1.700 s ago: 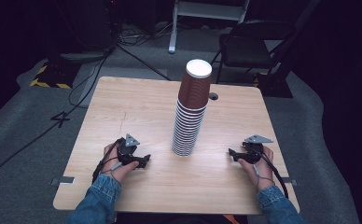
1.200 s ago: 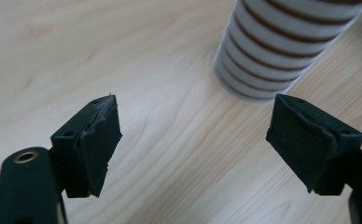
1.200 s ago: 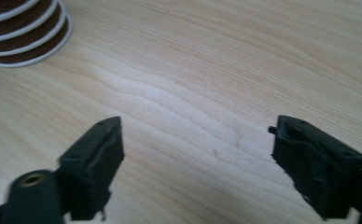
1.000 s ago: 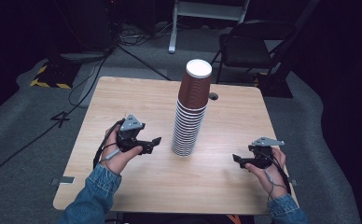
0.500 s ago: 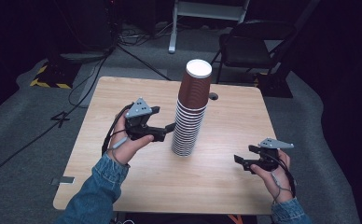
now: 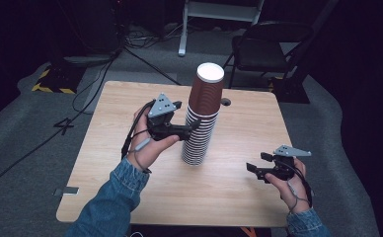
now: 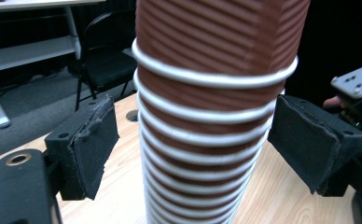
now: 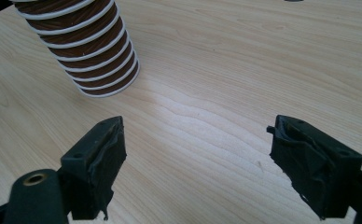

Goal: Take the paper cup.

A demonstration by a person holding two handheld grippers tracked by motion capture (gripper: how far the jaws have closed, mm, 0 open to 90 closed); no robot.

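Left gripper (image 6: pixel 192 126) now straddles cup stack (image 6: pixel 203 118).

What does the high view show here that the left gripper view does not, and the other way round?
High view alone: the white top of the cup stack, its foot on the table, and the right tongs held open, apart from the stack. Left gripper view alone: the left tongs open, a pad on each side of the stack with a gap to each. Both share the stack of brown ribbed cups and the chair behind the table.
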